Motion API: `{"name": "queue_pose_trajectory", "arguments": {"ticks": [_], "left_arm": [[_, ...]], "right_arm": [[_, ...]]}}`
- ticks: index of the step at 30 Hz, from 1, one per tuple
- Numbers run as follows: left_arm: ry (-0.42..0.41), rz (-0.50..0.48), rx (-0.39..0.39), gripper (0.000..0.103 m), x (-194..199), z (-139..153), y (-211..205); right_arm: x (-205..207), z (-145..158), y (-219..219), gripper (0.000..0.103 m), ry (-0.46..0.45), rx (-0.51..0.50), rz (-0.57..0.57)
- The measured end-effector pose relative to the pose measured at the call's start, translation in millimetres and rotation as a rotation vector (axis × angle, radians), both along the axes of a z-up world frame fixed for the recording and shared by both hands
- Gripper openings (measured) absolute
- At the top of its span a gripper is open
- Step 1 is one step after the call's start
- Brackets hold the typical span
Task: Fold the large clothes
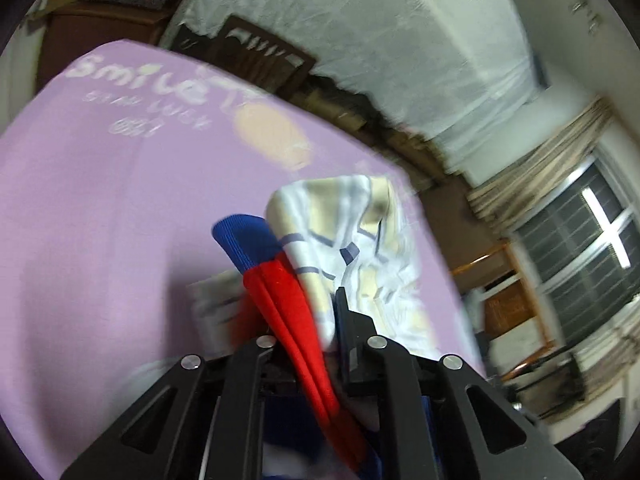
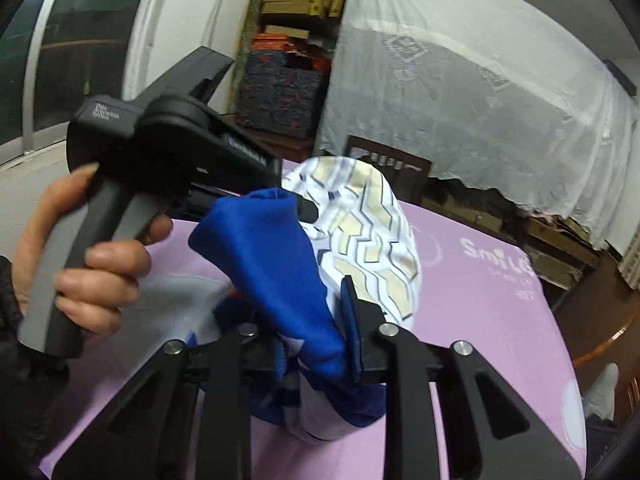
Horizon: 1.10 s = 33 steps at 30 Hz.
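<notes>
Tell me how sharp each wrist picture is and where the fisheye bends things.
Left wrist view: motion blur smears the lilac sheet's lettering, the patterned cloth and the window; only the left claw on the red and blue band looks crisp. Right wrist view: much sharper, with the hand and cloth pattern clear. Both bow straight edges near the dark rim.

On the lilac table cover [image 2: 500,320] with white lettering lies a garment [image 2: 372,240] patterned white with beige blocks and navy zigzag lines, its ribbed trim [image 1: 280,280] royal blue and bright red, its plain blue panel [image 2: 272,264] beside the black left gripper [image 2: 308,210].
</notes>
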<state>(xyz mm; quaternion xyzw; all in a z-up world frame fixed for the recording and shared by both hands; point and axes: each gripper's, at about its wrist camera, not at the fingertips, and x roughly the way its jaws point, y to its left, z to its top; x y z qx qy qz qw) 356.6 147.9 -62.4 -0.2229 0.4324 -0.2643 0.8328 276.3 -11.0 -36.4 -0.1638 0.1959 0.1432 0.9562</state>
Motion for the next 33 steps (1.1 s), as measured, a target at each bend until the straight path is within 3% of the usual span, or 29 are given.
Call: {"name": "queue_pose_trajectory", "arguments": {"ticks": [4, 6, 8, 12, 15, 18, 22, 24, 28, 33], "left_arm": [[0.086, 0.029, 0.141, 0.018, 5.0, -36.6, 14.2], [0.112, 0.032, 0.162, 0.019, 7.8, -49.8, 20.5], [0.117, 0.032, 0.157, 0.022, 9.4, -53.5, 24.0], [0.089, 0.029, 0.222, 0.027, 10.8, -52.1, 19.1], [0.083, 0.025, 0.23, 0.028, 10.5, -51.9, 18.9], [0.097, 0.02, 0.188, 0.03, 11.4, -54.5, 24.7], [0.102, 0.042, 0.183, 0.047, 11.2, -51.2, 28.2], [0.082, 0.074, 0.227, 0.047, 9.0, -45.3, 30.4], [0.038, 0.13, 0.23, 0.045, 1.0, -29.9, 40.0], [-0.103, 0.194, 0.212, 0.045, -23.3, 9.8, 44.1]], "right_arm": [[13.1, -26.4, 36.0, 0.023, 0.085, -0.112, 0.104], [19.5, -50.5, 57.0, 0.023, 0.153, -0.171, 0.171], [18.4, -74.4, 73.5, 0.023, 0.166, -0.25, 0.203], [14.1, -91.0, 83.1, 0.039, 0.151, -0.31, 0.235], [19.7, -88.8, 80.5, 0.045, 0.184, -0.28, 0.262], [20.0, -90.1, 82.9, 0.054, 0.183, -0.293, 0.283], [12.7, -83.5, 77.3, 0.063, 0.183, -0.277, 0.318], [7.1, -67.2, 65.0, 0.065, 0.186, -0.234, 0.331], [0.5, -34.0, 27.3, 0.068, 0.189, -0.13, 0.326], [-9.1, 9.1, -18.1, 0.068, 0.176, 0.03, 0.28]]}}
